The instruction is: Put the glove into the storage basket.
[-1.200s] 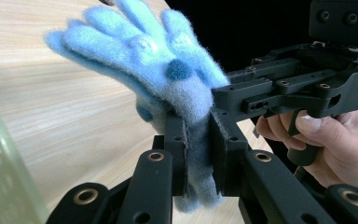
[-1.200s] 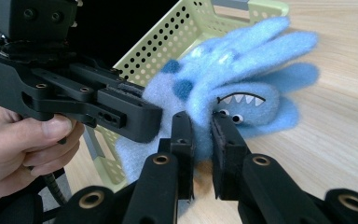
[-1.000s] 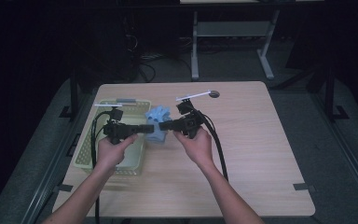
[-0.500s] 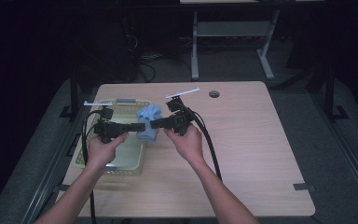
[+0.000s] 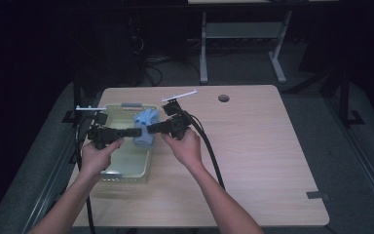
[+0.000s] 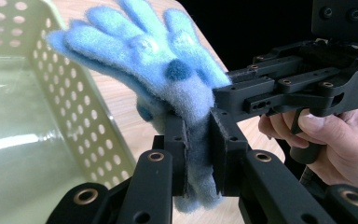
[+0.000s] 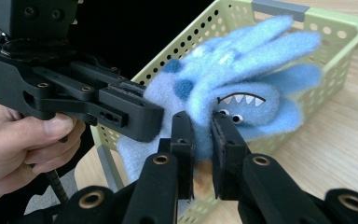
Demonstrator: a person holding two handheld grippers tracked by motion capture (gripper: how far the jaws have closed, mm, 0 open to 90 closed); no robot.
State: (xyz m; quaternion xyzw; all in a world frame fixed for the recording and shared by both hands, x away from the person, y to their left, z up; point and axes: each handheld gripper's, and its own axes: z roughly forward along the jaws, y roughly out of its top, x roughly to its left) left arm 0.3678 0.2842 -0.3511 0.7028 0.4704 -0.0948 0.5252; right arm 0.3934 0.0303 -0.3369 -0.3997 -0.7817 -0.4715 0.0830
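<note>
Both grippers have carried the blue glove (image 5: pixel 143 127) left, over the basket's (image 5: pixel 126 173) right rim. The left gripper (image 5: pixel 135 131) and right gripper (image 5: pixel 151 129) are each clamped on it, ready to drop it in.

Table: light wood-grain top (image 5: pixel 272 161), centre of frame, round hole (image 5: pixel 223 98) near far edge.
Floor: grey, dim.
Background: dark; white-legged furniture frame (image 5: pixel 243 34) at upper centre.
</note>
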